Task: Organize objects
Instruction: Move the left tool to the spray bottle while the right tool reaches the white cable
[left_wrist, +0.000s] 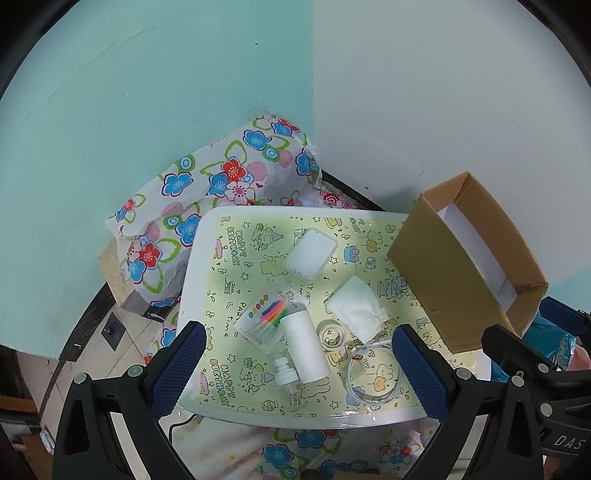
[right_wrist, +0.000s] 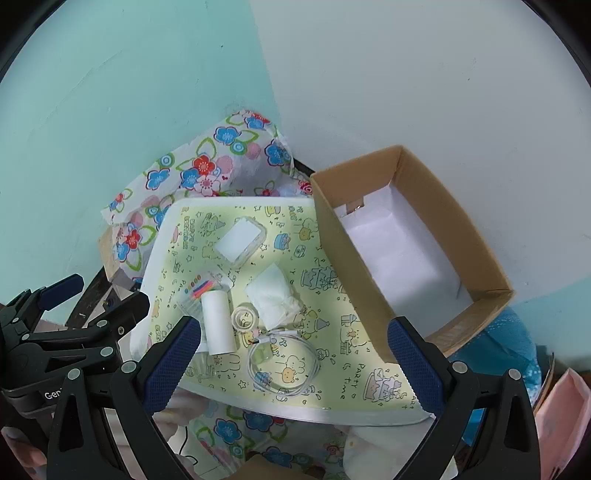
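Note:
On the small table with a yellow-green birthday print (left_wrist: 236, 266) lie a clear case of coloured candles (left_wrist: 271, 317), a white tube (left_wrist: 304, 345), a clear spray bottle (left_wrist: 286, 373), a tape ring (left_wrist: 332, 334), a white pouch (left_wrist: 356, 308), a lidded clear box (left_wrist: 311, 254) and a coiled white cable (left_wrist: 373, 380). An open cardboard box (right_wrist: 351, 277) lined with white paper stands at the table's right. My left gripper (left_wrist: 297, 332) hovers open above the tube, holding nothing. My right gripper (right_wrist: 295, 328) hangs open over the cable (right_wrist: 284, 365), also holding nothing.
A floral cloth (left_wrist: 221, 177) drapes behind and under the table, against a teal and white wall. A blue bag (right_wrist: 517, 332) and a pink packet (right_wrist: 561, 417) sit right of the cardboard box. Tiled floor (left_wrist: 92, 354) shows at the left.

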